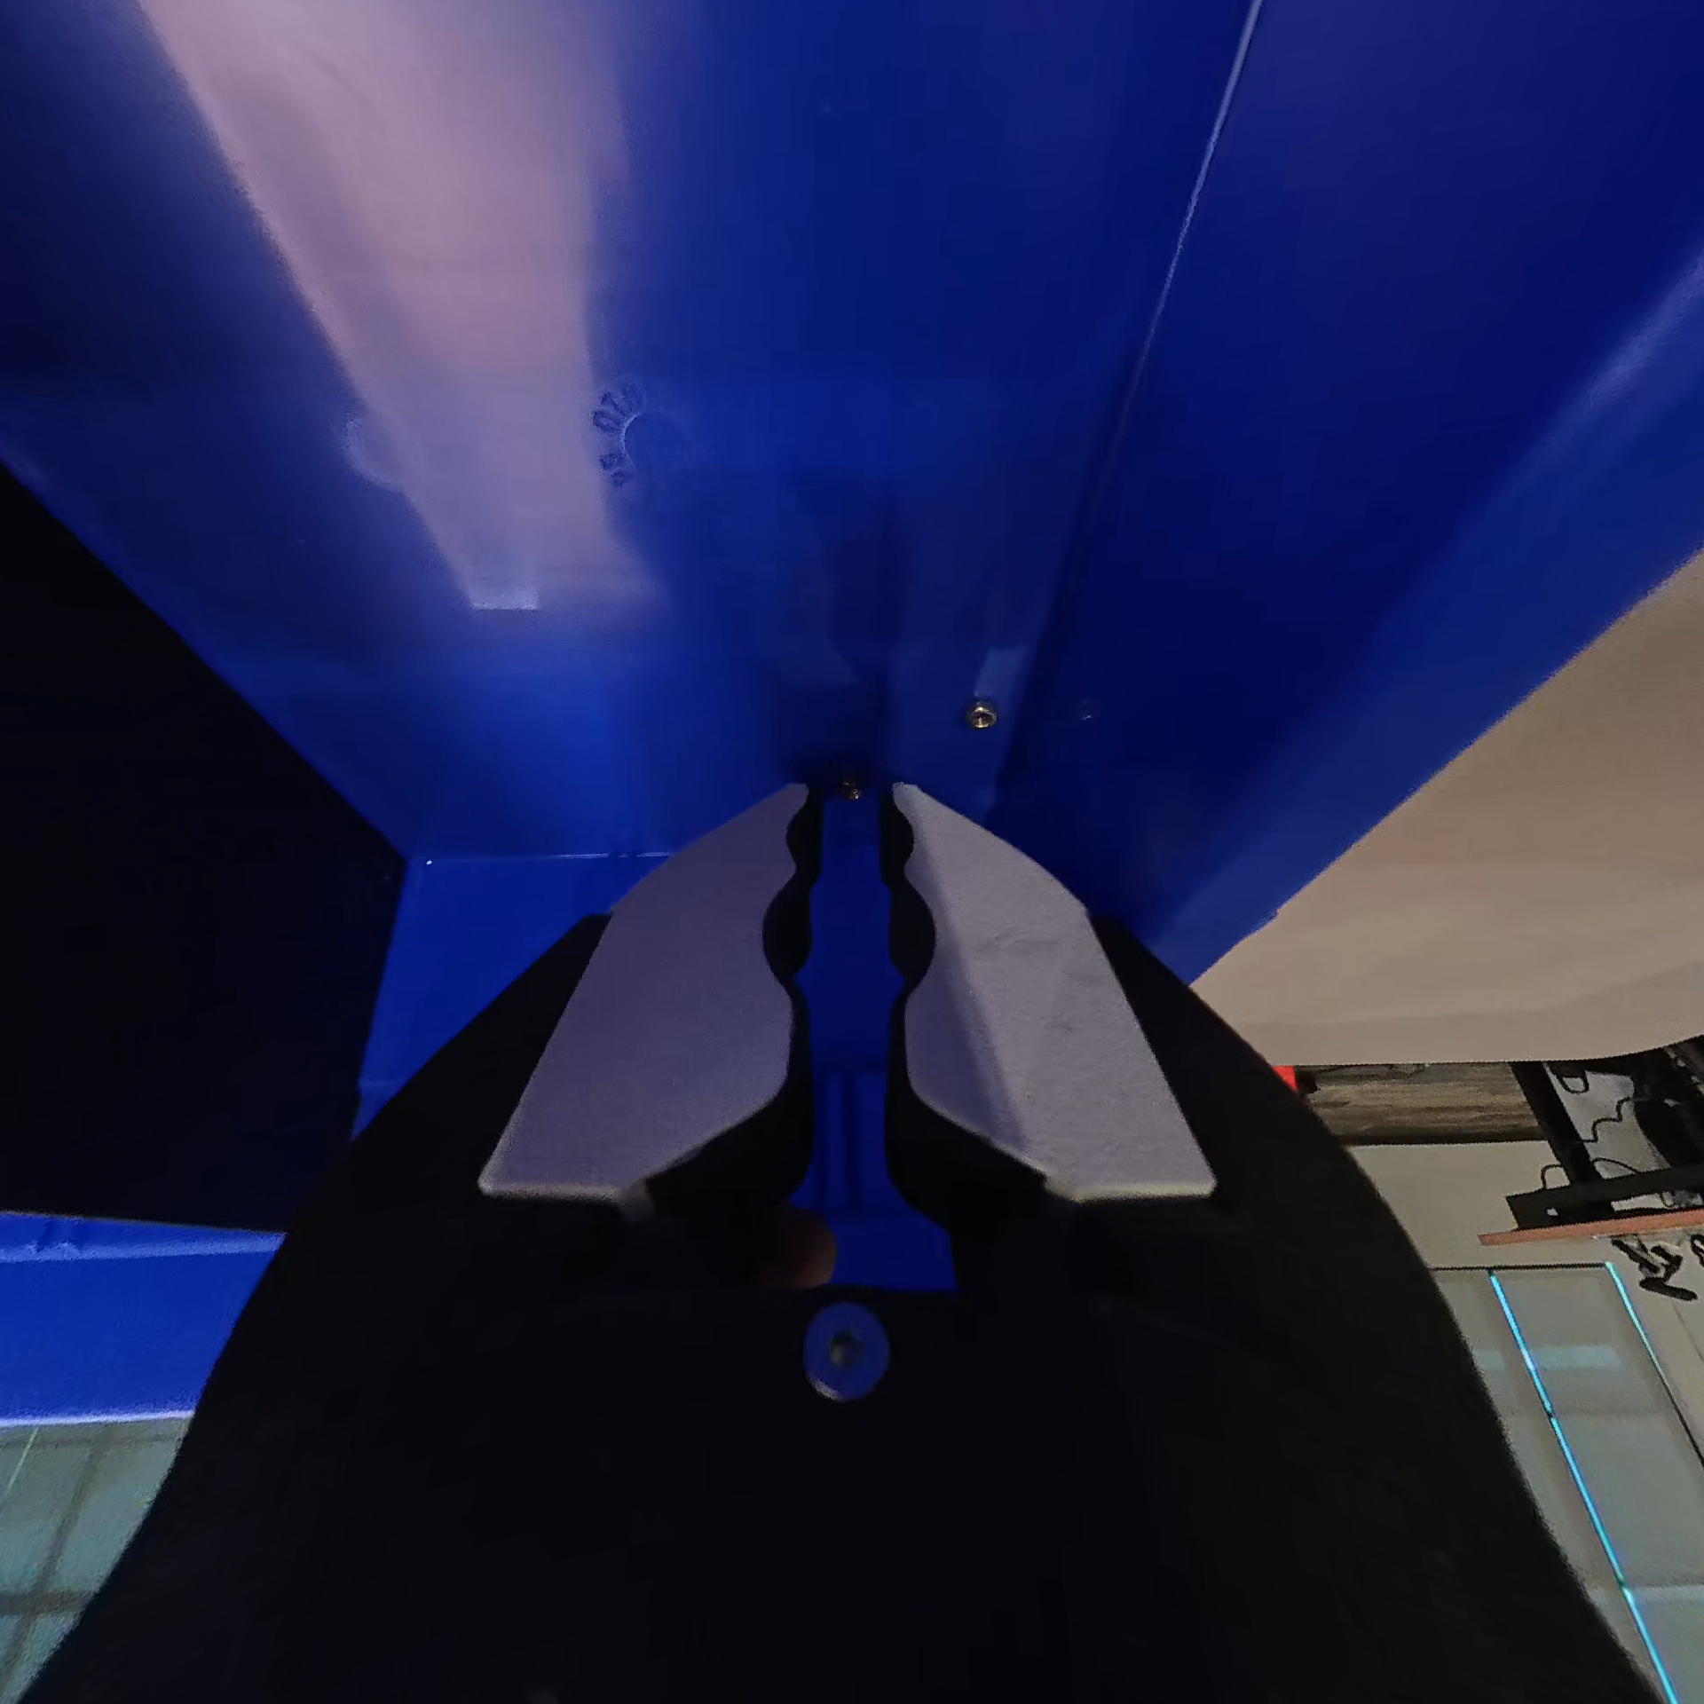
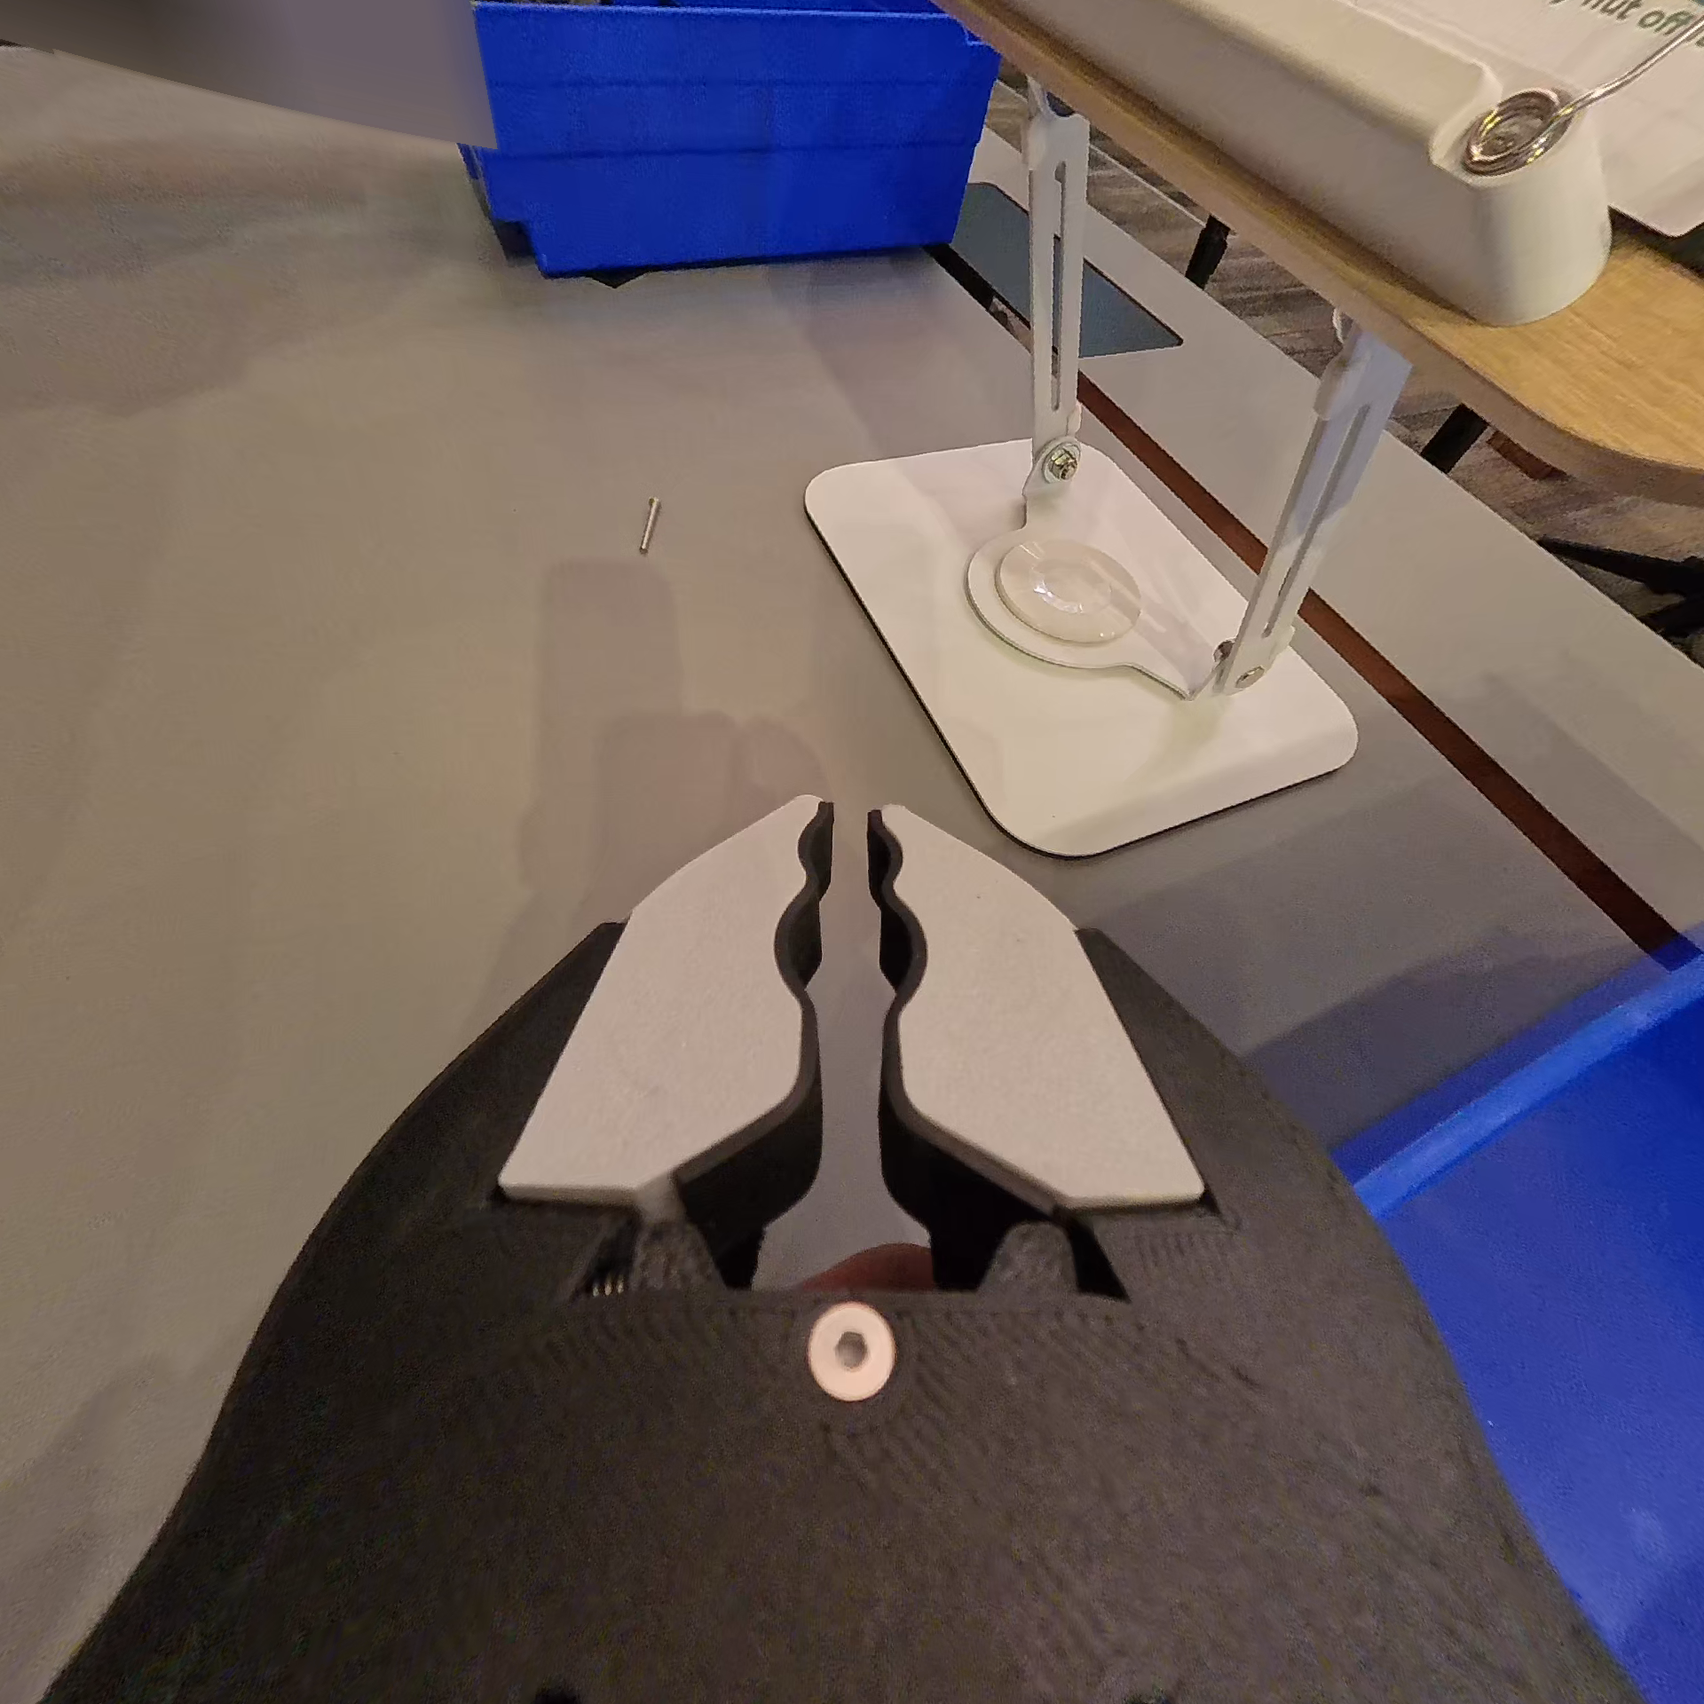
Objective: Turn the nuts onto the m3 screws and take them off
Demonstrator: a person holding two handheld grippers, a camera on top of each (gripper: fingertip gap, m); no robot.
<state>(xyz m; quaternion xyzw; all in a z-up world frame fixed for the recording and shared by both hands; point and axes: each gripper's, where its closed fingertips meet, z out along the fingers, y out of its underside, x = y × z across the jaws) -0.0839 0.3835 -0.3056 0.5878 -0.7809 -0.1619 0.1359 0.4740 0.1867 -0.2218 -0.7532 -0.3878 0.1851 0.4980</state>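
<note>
In the left wrist view my left gripper (image 1: pixel 849 795) reaches down into a blue bin (image 1: pixel 645 461). Its jaws stand a little apart, with a small metal nut (image 1: pixel 848 786) on the bin floor right at the fingertips, not visibly clamped. A second nut (image 1: pixel 982 713) lies just to the right by the bin wall. In the right wrist view my right gripper (image 2: pixel 850 816) hovers over the grey table (image 2: pixel 323 645), jaws nearly together and empty. One small screw (image 2: pixel 651 526) lies on the table ahead and to its left.
A white stand base (image 2: pixel 1153 765) with two slotted legs holds a wooden board (image 2: pixel 1475 350) at the right. A blue bin (image 2: pixel 738 138) stands at the far edge of the table. Another blue bin (image 2: pixel 1521 1291) is close at the right gripper's lower right.
</note>
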